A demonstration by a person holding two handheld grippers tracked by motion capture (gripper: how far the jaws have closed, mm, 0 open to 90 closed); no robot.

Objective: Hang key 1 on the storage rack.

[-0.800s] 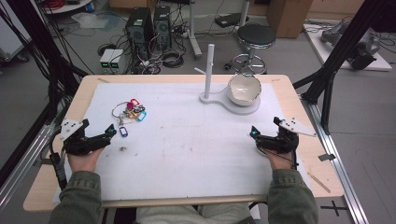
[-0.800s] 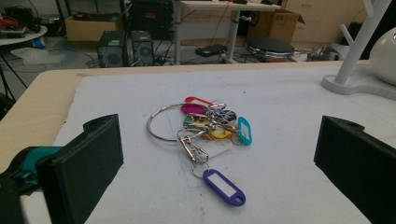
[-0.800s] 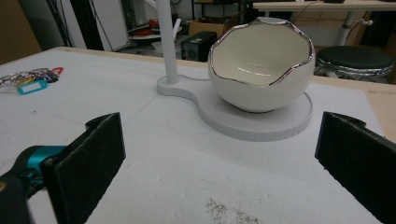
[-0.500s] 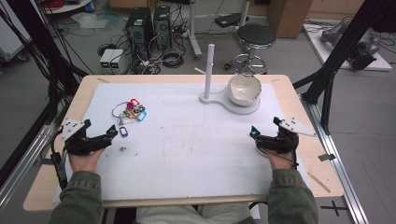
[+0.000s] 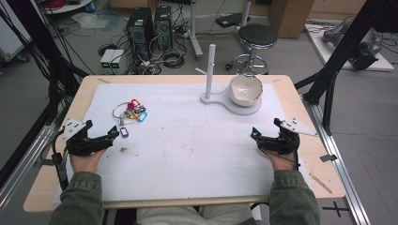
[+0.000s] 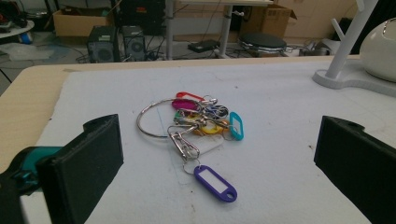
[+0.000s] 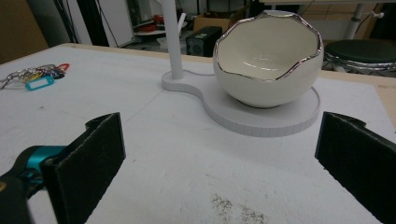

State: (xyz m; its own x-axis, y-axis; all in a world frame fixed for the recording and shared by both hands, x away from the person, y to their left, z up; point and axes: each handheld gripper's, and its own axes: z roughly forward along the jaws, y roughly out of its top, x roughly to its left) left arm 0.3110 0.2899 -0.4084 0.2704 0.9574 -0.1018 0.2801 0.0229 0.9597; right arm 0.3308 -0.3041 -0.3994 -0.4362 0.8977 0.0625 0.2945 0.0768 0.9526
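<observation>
Since the earlier frame I see nothing moved; both hands rest where they were on the desk (image 5: pixel 291 89); the left gripper (image 5: pixel 114 133) sits at about 9 o'clock with its jaws wide apart and nothing between them; the key bunch (image 6: pixel 198 122) lies just ahead of it, toward 11 o'clock, with the purple tag (image 6: pixel 215 183) nearest to the jaws; the right gripper (image 5: pixel 254 134) at 3 o'clock is also spread and empty; the white bowl (image 7: pixel 268 60) stands on its stand (image 7: pixel 261 116) at 1 o'clock.
</observation>
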